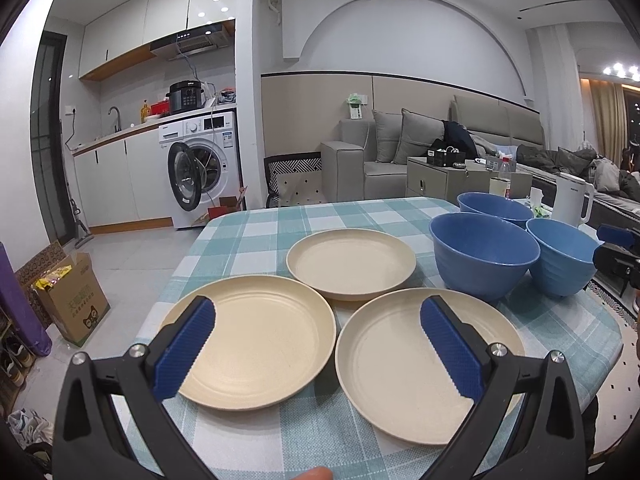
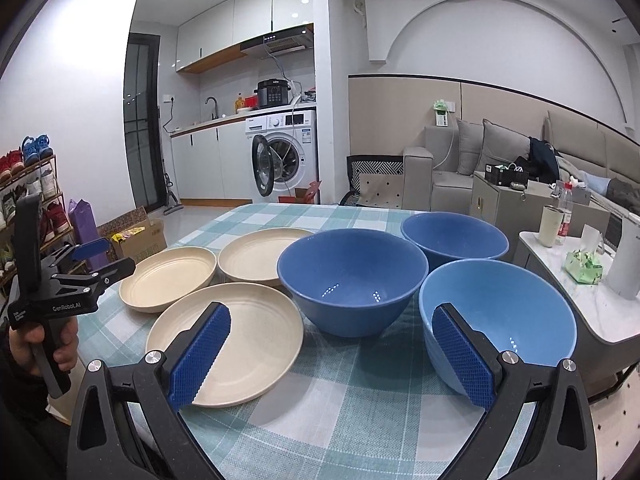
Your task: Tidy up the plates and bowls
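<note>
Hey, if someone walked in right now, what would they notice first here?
Three blue bowls cluster on the right of the checked tablecloth, three cream plates spread on its left, none stacked. Both the left gripper and the right gripper hover open above them.

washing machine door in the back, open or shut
Open. The washing machine door is swung out to the left of the drum opening in both wrist views, with the dark drum visible behind it.
</note>
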